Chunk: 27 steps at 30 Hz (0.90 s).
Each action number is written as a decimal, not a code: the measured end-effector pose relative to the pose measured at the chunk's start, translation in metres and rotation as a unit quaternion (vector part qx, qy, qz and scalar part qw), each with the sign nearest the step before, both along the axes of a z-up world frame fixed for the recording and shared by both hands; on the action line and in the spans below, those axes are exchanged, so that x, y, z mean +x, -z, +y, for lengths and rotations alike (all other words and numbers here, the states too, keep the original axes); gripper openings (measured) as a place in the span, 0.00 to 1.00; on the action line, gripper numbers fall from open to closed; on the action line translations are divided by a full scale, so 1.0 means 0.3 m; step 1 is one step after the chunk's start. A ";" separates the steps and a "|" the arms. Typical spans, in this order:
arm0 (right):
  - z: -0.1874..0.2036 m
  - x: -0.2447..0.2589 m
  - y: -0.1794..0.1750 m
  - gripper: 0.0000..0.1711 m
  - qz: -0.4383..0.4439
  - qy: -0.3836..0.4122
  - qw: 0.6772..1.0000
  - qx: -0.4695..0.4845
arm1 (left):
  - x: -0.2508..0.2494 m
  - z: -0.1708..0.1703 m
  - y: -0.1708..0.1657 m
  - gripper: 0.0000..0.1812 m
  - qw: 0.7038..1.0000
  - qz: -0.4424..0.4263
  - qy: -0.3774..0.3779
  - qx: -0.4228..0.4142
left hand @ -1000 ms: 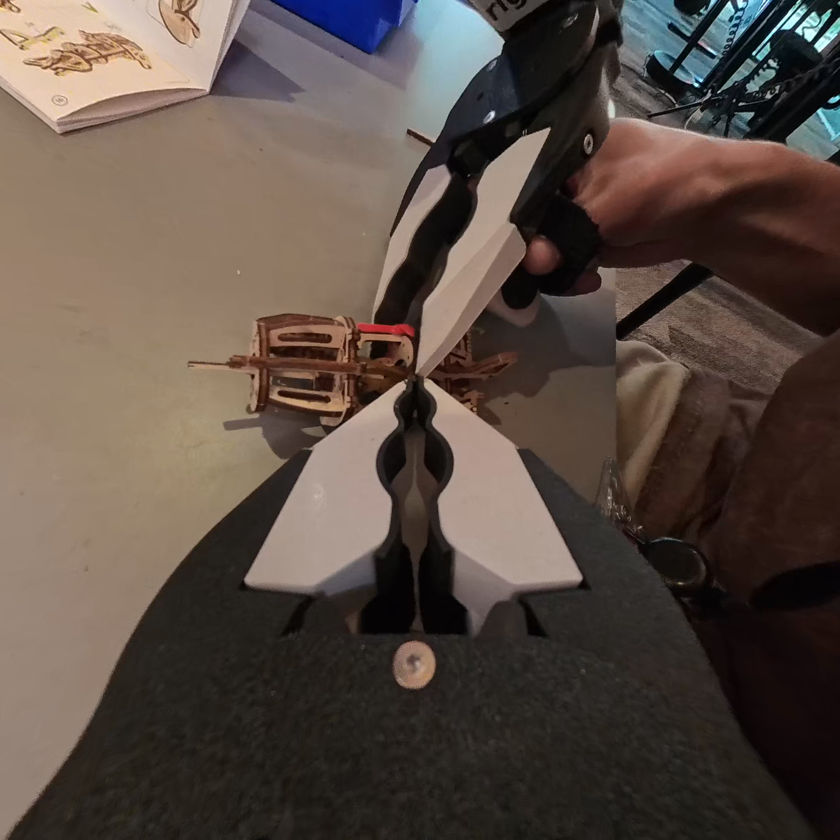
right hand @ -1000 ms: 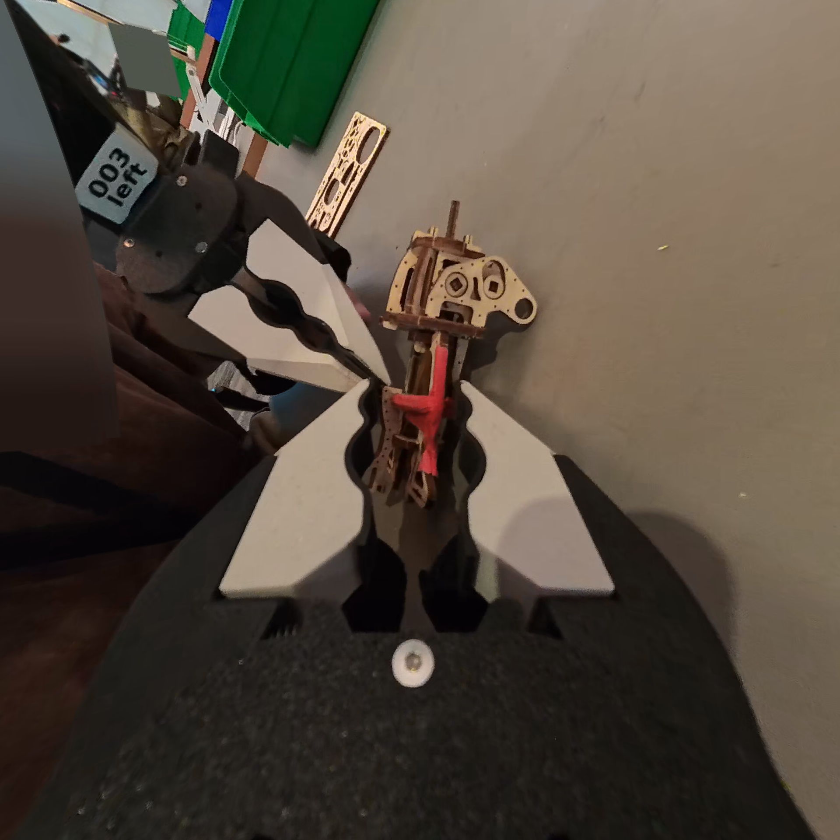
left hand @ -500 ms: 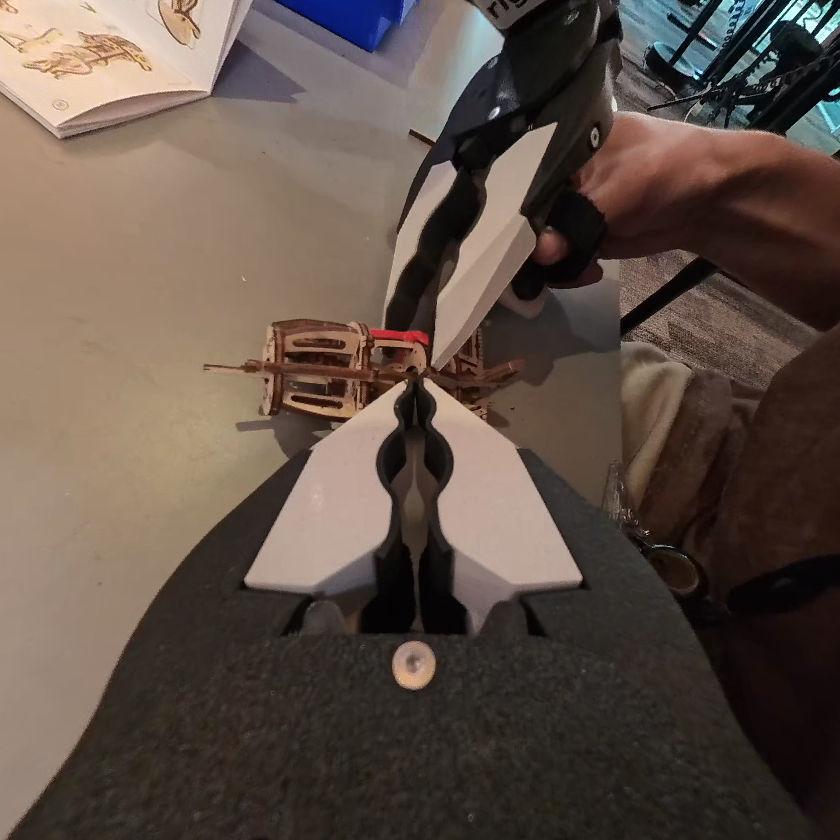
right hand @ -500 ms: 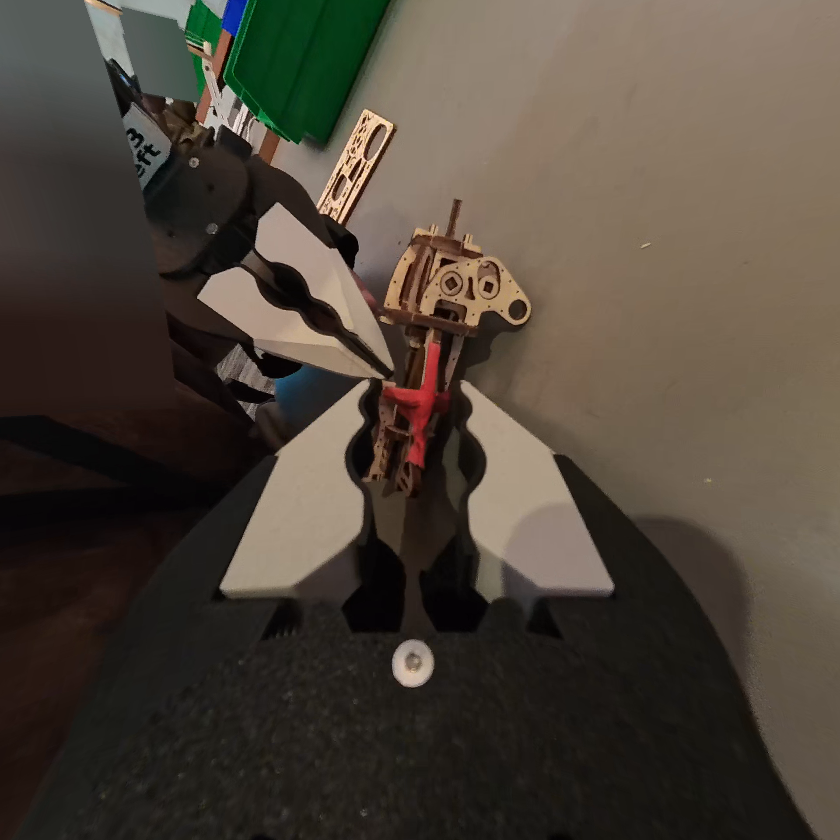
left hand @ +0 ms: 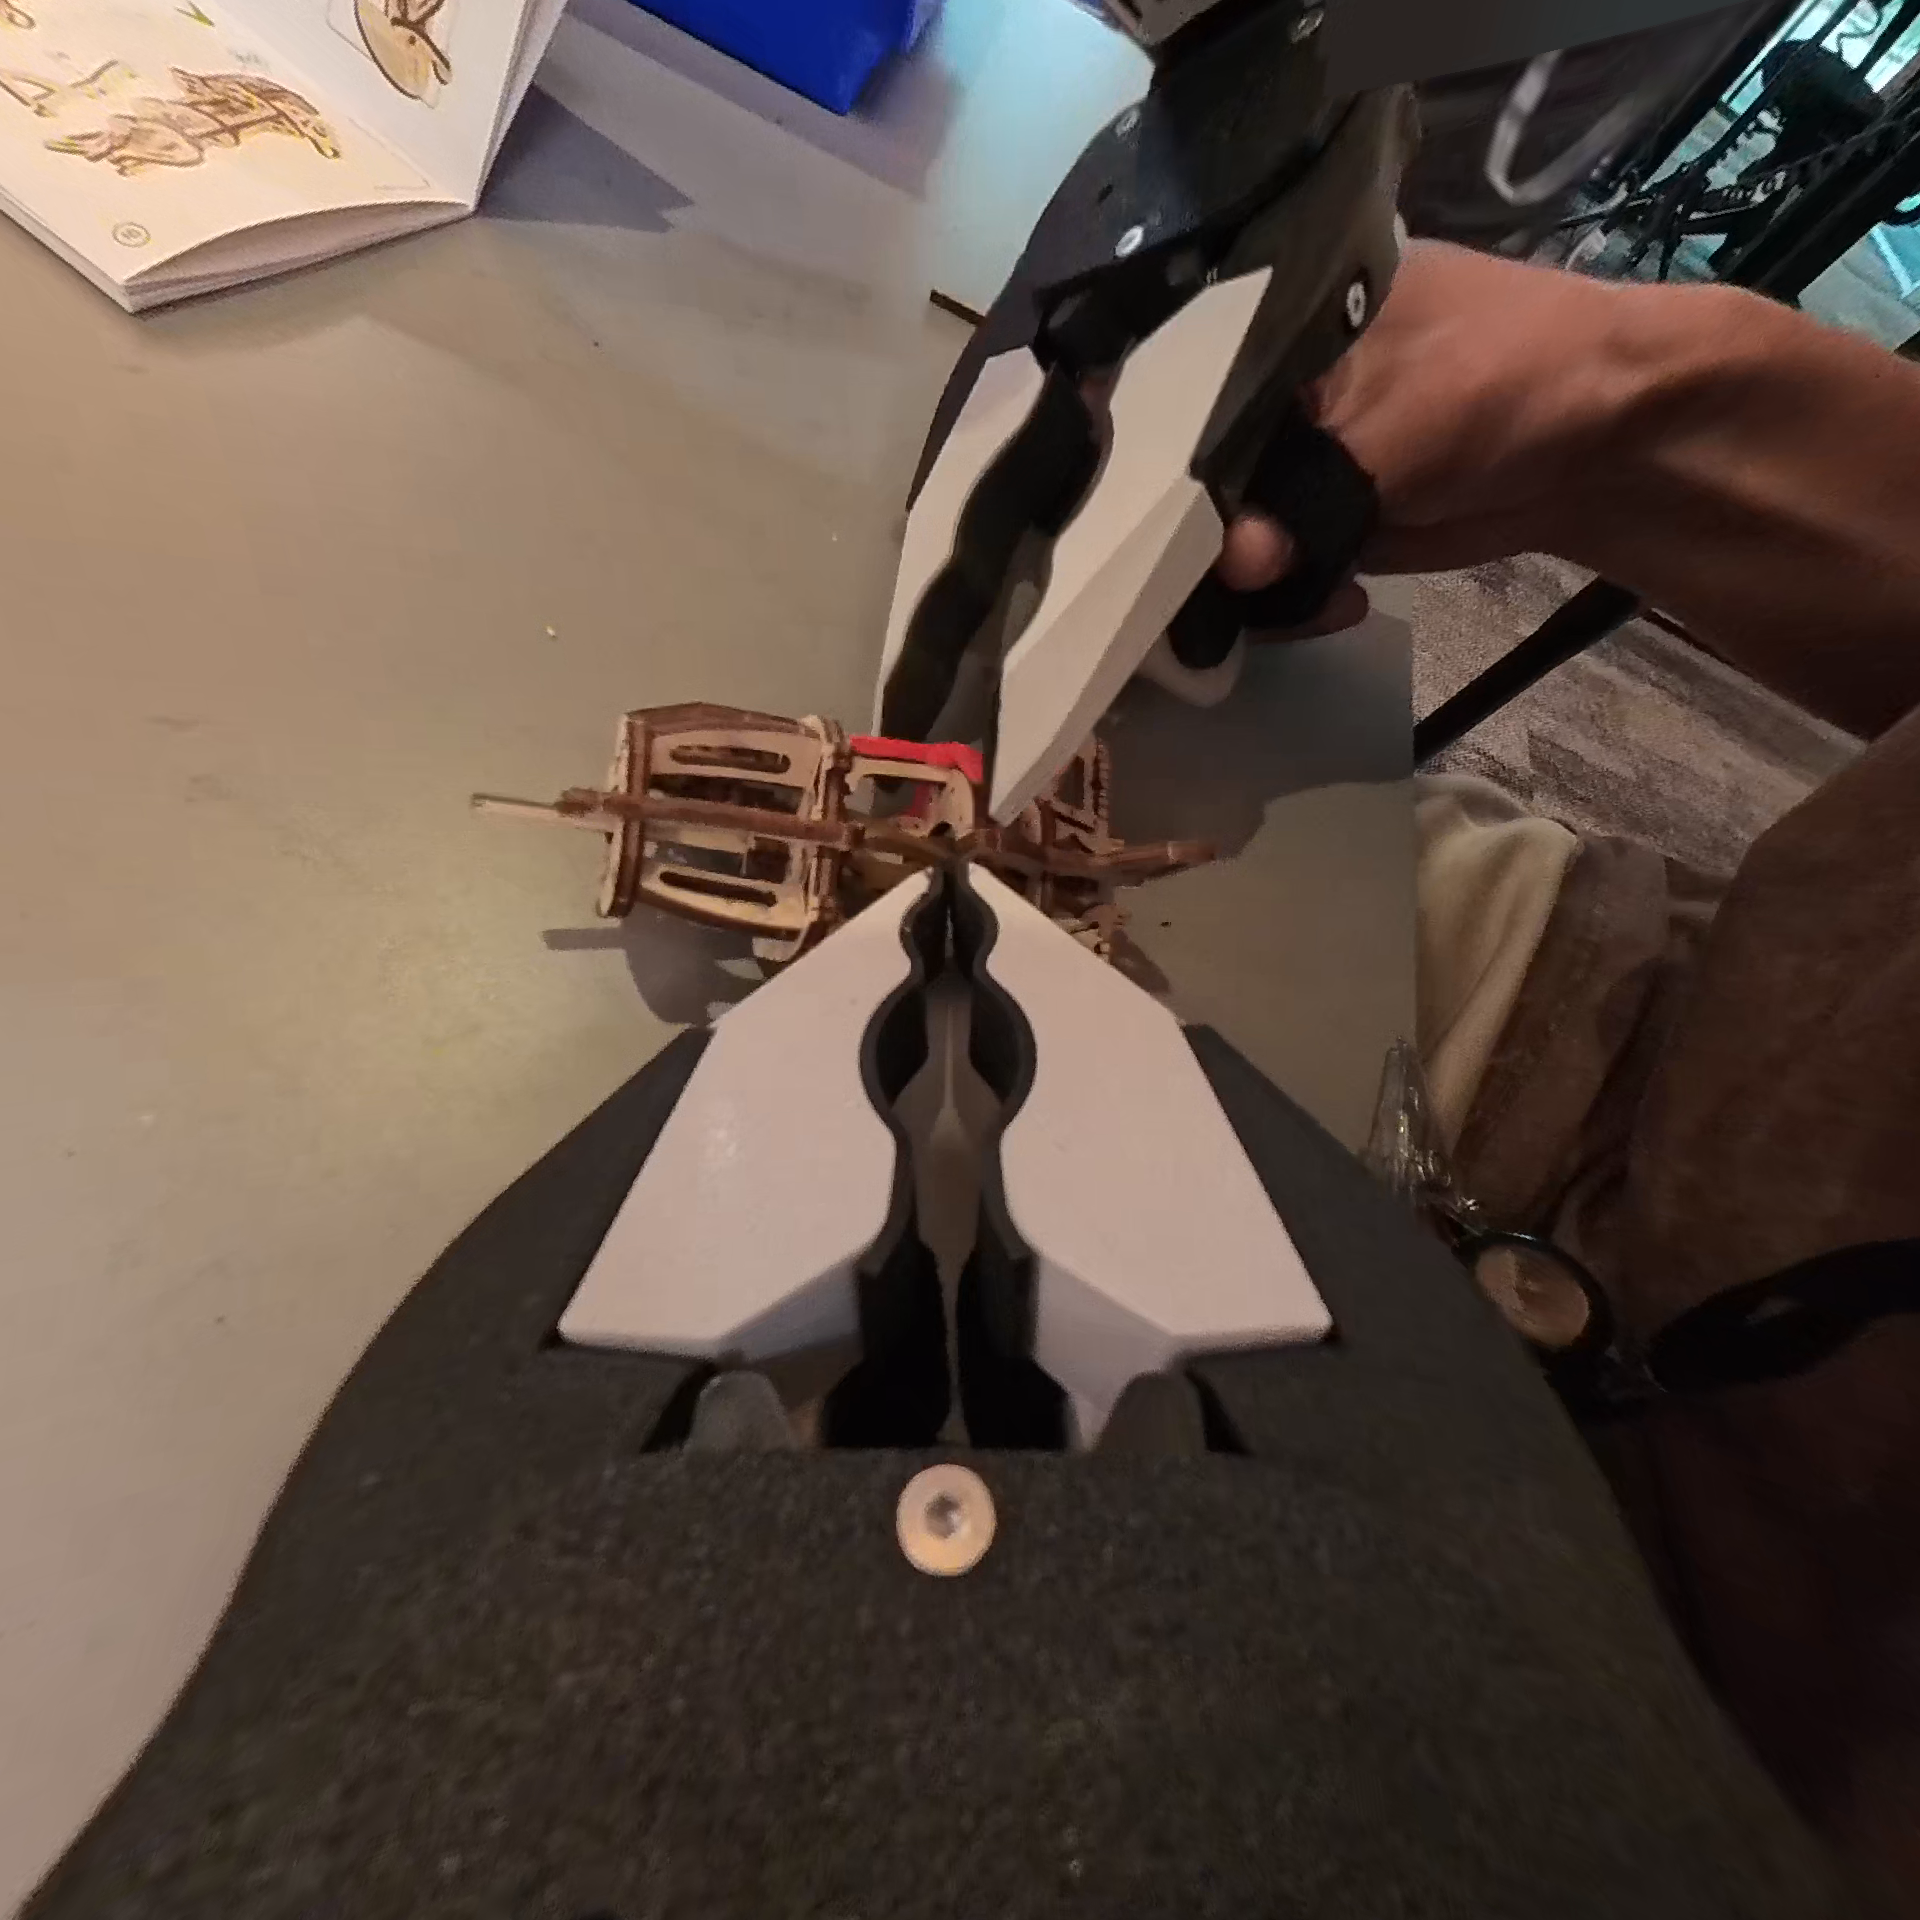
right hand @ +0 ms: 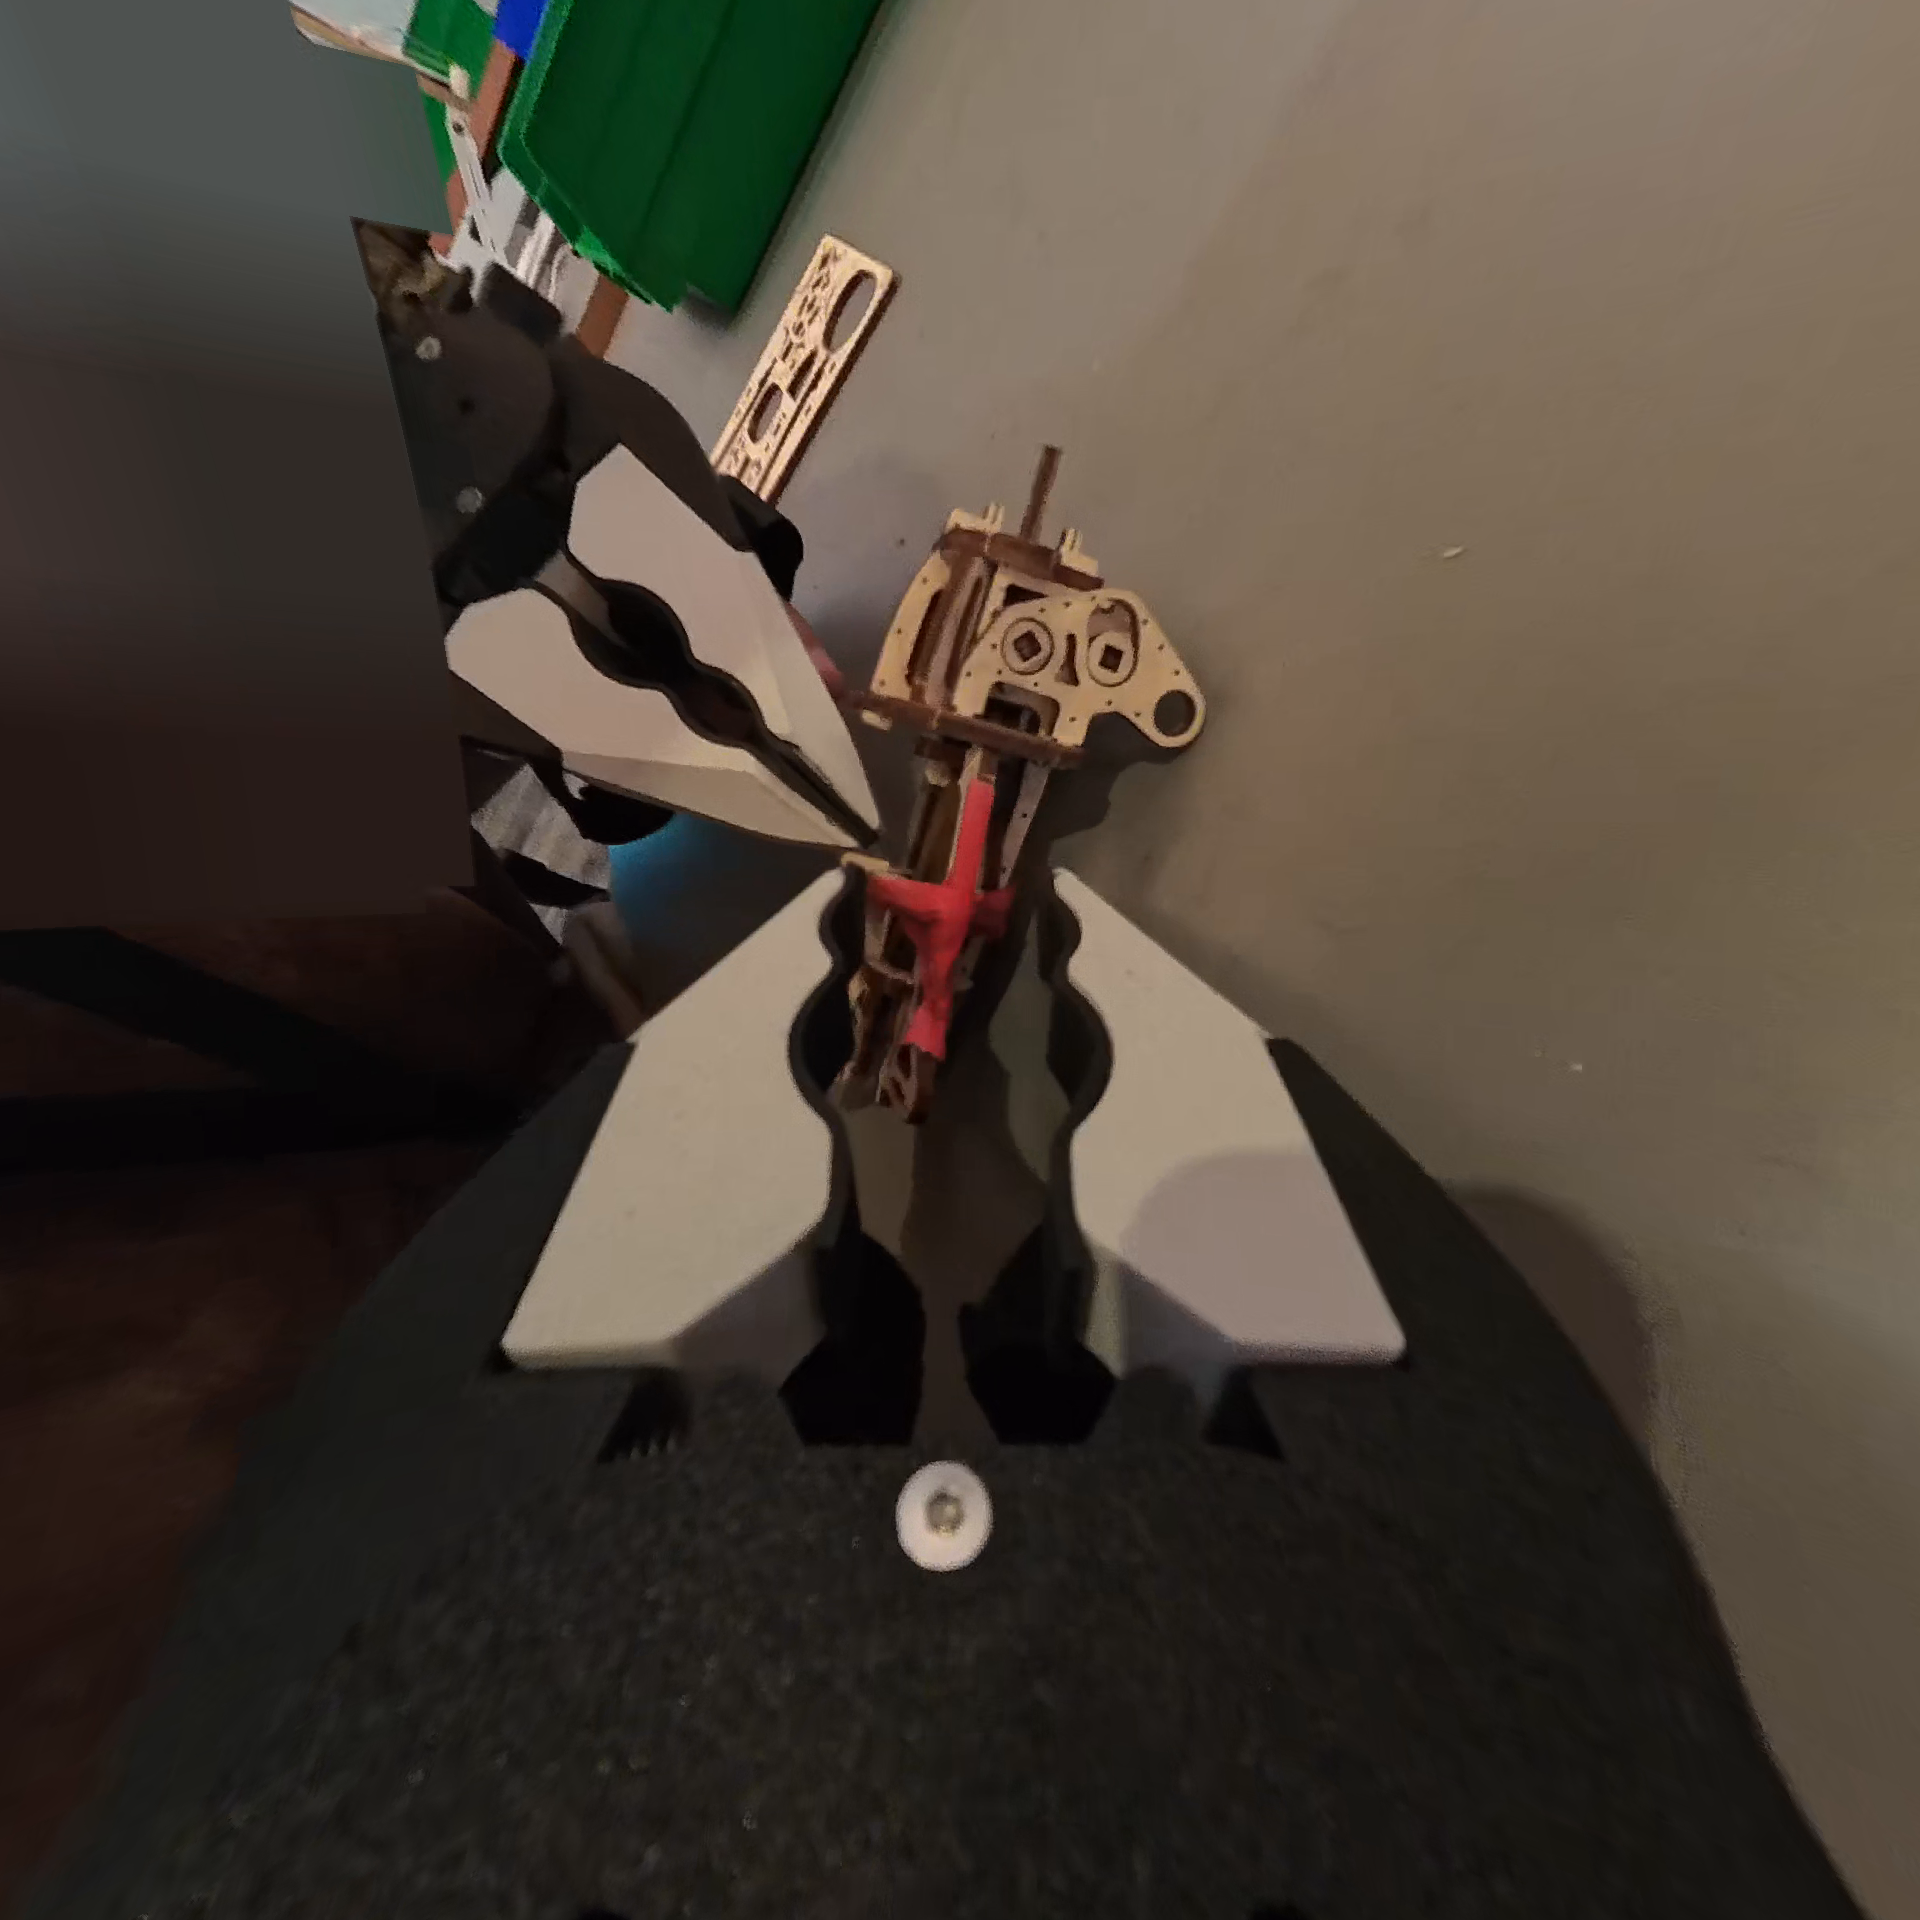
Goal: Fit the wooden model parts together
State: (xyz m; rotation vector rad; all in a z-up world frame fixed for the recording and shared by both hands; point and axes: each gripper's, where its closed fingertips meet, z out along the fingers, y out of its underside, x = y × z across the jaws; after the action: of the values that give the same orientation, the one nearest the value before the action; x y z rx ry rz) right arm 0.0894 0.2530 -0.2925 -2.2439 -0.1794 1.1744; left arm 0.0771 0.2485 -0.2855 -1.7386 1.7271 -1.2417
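Observation:
The wooden model [left hand: 717,821] lies on its side on the grey table, with a red part [left hand: 904,750] on top and an axle sticking out to the left. My right gripper [right hand: 948,883] is shut on the model [right hand: 1049,655] around the red part [right hand: 940,914]; in the left wrist view it [left hand: 945,769] comes down from above. My left gripper [left hand: 951,878] is shut, its tips touching the model's near side. In the right wrist view its tips [right hand: 868,831] meet a small tan tab on the model. I cannot tell whether it pinches anything.
An open instruction booklet [left hand: 239,125] and a blue bin [left hand: 790,42] lie at the far side. A green bin [right hand: 675,135] and a punched wooden sheet strip [right hand: 805,364] lie beyond the model. The table edge [left hand: 1413,727] runs close on the right, beside a person's hand [left hand: 1507,416].
The model and my right gripper have shifted slightly right in the left wrist view. The right gripper has tilted more upright. My left gripper stays shut against the model.

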 end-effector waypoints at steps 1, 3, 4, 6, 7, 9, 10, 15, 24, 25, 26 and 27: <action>-0.002 -0.006 0.003 0.19 -0.007 -0.006 1.000 0.001 | 0.001 -0.003 0.000 0.00 1.000 0.000 0.001 -0.001; -0.004 -0.012 0.008 0.20 -0.018 -0.012 1.000 0.005 | 0.003 -0.006 0.006 0.00 1.000 0.003 0.002 0.005; -0.004 -0.013 0.008 0.20 -0.019 -0.013 1.000 0.005 | 0.004 -0.006 0.010 0.00 1.000 0.003 0.004 0.011; -0.006 -0.014 0.008 0.21 -0.019 -0.014 1.000 0.004 | 0.005 -0.007 0.012 0.00 1.000 0.005 0.005 0.013; -0.005 -0.013 0.005 0.22 -0.017 -0.013 1.000 0.003 | 0.005 -0.006 0.011 0.00 1.000 0.004 0.005 0.013; -0.005 -0.012 -0.006 0.24 -0.006 -0.011 1.000 0.001 | 0.002 -0.002 0.007 0.00 1.000 0.003 0.003 0.014; -0.005 -0.012 -0.011 0.24 -0.001 -0.010 1.000 0.001 | 0.000 0.000 0.004 0.00 1.000 0.002 0.001 0.014; -0.017 -0.024 -0.008 0.30 -0.035 -0.026 0.999 -0.005 | -0.005 -0.006 -0.010 0.00 1.000 -0.003 0.001 0.007; -0.034 -0.038 0.029 0.21 -0.086 -0.040 0.995 -0.027 | 0.004 -0.020 -0.014 0.00 1.000 -0.003 0.009 0.017; -0.035 -0.038 0.029 0.21 -0.083 -0.039 0.995 -0.028 | 0.005 -0.019 -0.014 0.00 1.000 -0.003 0.008 0.017; -0.035 -0.038 0.029 0.21 -0.082 -0.039 0.995 -0.029 | 0.007 -0.018 -0.013 0.00 1.000 -0.003 0.007 0.017; -0.034 -0.037 0.029 0.21 -0.082 -0.039 0.995 -0.031 | 0.008 -0.017 -0.012 0.00 1.000 -0.002 0.006 0.018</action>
State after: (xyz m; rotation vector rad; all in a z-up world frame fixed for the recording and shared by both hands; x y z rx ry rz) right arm 0.0782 0.2427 -0.3012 -2.4079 -0.3025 1.0469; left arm 0.0794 0.2434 -0.2819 -1.7057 1.7498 -1.2104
